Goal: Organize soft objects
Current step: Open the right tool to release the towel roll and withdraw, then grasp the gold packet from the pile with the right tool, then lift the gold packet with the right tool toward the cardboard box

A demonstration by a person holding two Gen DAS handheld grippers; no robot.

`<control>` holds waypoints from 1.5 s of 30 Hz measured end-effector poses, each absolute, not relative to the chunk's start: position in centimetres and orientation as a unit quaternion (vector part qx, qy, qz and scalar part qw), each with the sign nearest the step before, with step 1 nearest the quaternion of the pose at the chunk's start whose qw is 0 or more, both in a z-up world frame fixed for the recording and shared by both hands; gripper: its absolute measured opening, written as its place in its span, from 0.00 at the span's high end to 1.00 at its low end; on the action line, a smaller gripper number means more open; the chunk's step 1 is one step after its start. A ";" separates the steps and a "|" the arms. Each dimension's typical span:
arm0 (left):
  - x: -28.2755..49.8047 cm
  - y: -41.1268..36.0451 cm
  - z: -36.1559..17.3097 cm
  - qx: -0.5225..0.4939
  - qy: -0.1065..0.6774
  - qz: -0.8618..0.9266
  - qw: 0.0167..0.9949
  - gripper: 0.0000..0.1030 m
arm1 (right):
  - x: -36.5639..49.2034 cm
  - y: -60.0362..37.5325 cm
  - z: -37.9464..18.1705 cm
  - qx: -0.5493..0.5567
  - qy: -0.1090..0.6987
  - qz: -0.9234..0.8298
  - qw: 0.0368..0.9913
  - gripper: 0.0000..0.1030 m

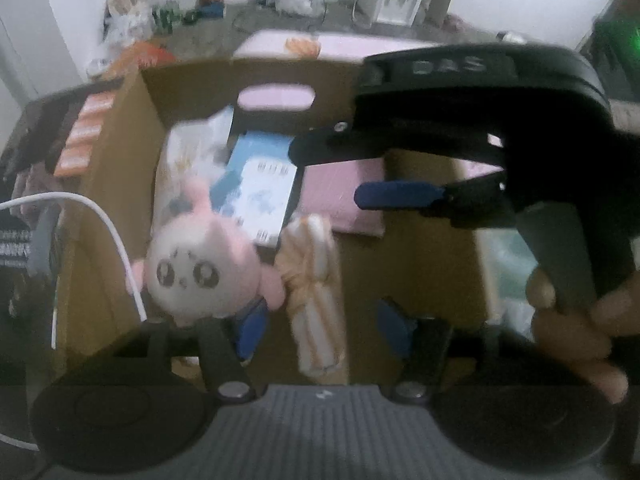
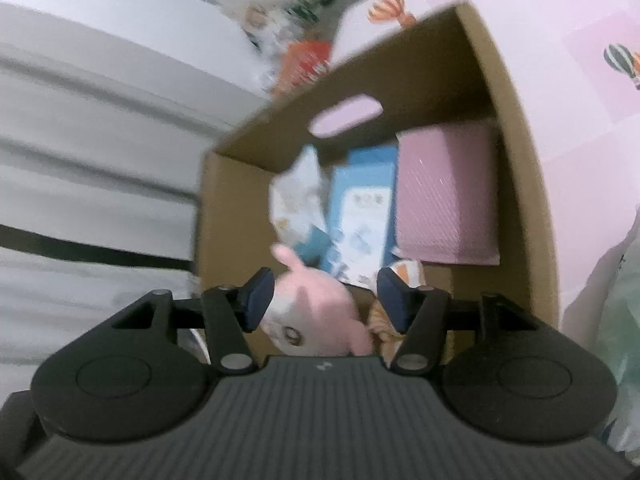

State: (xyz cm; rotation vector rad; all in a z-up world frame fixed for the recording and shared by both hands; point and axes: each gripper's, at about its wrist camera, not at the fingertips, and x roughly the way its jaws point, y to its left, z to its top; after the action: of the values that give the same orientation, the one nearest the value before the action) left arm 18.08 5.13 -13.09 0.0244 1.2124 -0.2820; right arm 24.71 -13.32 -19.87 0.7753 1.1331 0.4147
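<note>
The cardboard box (image 1: pixel 120 184) sits open on the pink mat; inside it lie a pink plush bunny (image 1: pixel 200 268), a rolled cream-and-orange striped cloth (image 1: pixel 316 300), a pale printed packet (image 1: pixel 188 160), a blue box (image 1: pixel 260 188) and a pink padded pack (image 1: pixel 340 192).

The left gripper (image 1: pixel 324 330) hangs above the bunny and the cloth with its jaws about half apart; nothing is pinched between its blue pads, so both toys appear to rest loose in the box. The right gripper (image 1: pixel 332 168) reaches in from the side, a hand (image 1: pixel 576 320) on its handle; its jaws also stand parted and empty.

The bunny looks light and squashy; it would likely yield under the pads, so a hold across the round head or body seems safer than an ear; the cloth roll looks limp and may unroll unless taken at its tied middle.
</note>
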 end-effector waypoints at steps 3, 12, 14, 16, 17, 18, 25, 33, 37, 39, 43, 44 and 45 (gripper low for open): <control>18.5 3.6 -11.5 0.009 0.552 -0.140 0.822 0.36 | 24.2 -15.8 -18.3 0.392 0.488 0.204 0.752 0.41; 19.1 -6.3 -8.8 0.014 0.518 -0.209 0.829 0.29 | 21.2 -28.3 -13.8 0.434 0.405 0.150 0.791 0.28; 19.3 -9.2 -9.0 0.017 0.516 -0.225 0.826 0.29 | 20.4 -32.3 -13.1 0.427 0.391 0.117 0.807 0.28; 19.6 -12.3 -9.3 0.018 0.511 -0.246 0.823 0.29 | 19.6 -36.2 -13.0 0.423 0.380 0.082 0.818 0.28; 19.7 -13.9 -9.5 0.017 0.510 -0.254 0.821 0.29 | 19.1 -38.3 -13.1 0.423 0.375 0.062 0.822 0.28; 20.0 -15.5 -9.8 0.015 0.509 -0.263 0.819 0.30 | 18.7 -40.3 -13.2 0.423 0.371 0.044 0.826 0.28; 21.7 -24.7 -13.6 0.012 0.533 -0.314 0.786 0.31 | 17.5 -50.1 -18.0 0.421 0.393 -0.021 0.817 0.30; 23.4 -31.0 -17.9 0.044 0.554 -0.305 0.773 0.31 | 20.9 -52.3 -24.3 0.439 0.439 0.015 0.784 0.45; 24.3 -31.8 -19.0 0.035 0.568 -0.291 0.769 0.32 | 22.5 -52.4 -26.1 0.441 0.456 0.035 0.772 0.50; 24.5 -32.0 -19.4 0.030 0.573 -0.286 0.767 0.38 | 23.1 -52.3 -26.9 0.443 0.467 0.041 0.765 0.54; 24.8 -32.4 -19.9 0.019 0.576 -0.283 0.767 0.47 | 23.7 -52.5 -27.5 0.446 0.472 0.049 0.759 0.62; 24.8 -32.5 -19.9 0.019 0.576 -0.280 0.768 0.48 | 23.8 -52.5 -27.5 0.446 0.473 0.049 0.758 0.62; 24.8 -32.6 -20.0 0.020 0.575 -0.278 0.769 0.48 | 23.9 -52.5 -27.6 0.446 0.473 0.050 0.758 0.63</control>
State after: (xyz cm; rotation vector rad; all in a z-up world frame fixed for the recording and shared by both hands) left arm 24.75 -32.57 -19.95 0.0437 1.2473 -0.6031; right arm 23.92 -52.53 -27.55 0.9723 1.0313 0.1091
